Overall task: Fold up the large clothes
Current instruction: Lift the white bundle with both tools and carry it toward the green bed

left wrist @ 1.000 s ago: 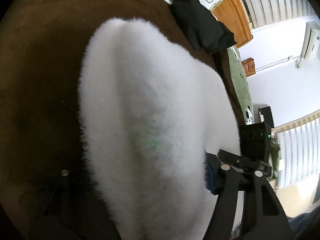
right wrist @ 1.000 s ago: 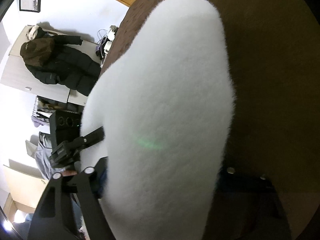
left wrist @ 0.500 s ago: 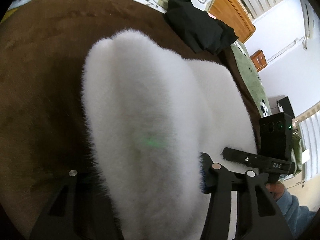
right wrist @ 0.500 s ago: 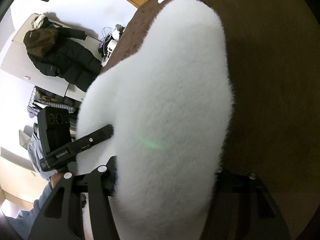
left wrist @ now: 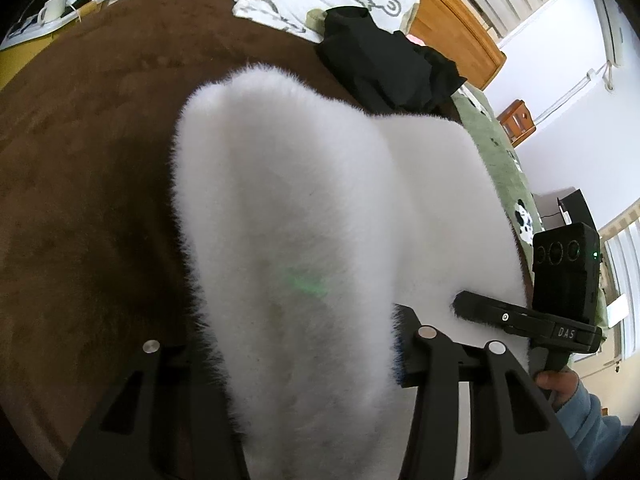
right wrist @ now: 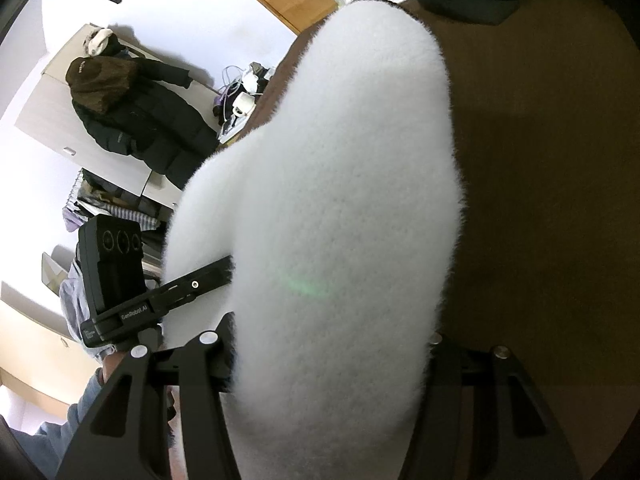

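My left gripper (left wrist: 304, 344) had just been closing and gripped the near edge of the white fleece garment (left wrist: 320, 200). It stretched lengthwise away from me over the brown bedspread (left wrist: 88, 128). My right gripper (right wrist: 332, 356), level beside the left, pinched the same edge, its jaws having narrowed and now steady.
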`<action>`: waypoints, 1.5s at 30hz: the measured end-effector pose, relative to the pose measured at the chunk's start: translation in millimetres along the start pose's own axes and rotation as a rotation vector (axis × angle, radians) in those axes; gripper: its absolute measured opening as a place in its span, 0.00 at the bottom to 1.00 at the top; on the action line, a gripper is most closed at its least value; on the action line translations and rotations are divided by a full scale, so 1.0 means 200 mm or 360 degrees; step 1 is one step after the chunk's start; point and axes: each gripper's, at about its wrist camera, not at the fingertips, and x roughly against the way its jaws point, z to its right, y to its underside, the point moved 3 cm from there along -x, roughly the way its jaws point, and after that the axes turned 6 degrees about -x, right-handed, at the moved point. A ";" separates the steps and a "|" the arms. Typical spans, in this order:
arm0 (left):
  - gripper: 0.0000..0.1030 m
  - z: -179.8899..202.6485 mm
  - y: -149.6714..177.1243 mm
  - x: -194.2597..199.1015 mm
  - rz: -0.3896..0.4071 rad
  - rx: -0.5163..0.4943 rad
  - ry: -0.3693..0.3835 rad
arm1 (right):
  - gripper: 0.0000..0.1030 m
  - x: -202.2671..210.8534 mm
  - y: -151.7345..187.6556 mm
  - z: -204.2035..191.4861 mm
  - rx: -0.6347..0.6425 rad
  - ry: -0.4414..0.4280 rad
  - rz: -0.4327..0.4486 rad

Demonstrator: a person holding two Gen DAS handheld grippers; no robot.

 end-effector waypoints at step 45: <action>0.46 3.00 -0.48 -0.40 -0.0232 -0.1077 0.0518 | 0.52 2.84 0.25 0.84 -0.0501 0.0393 0.0979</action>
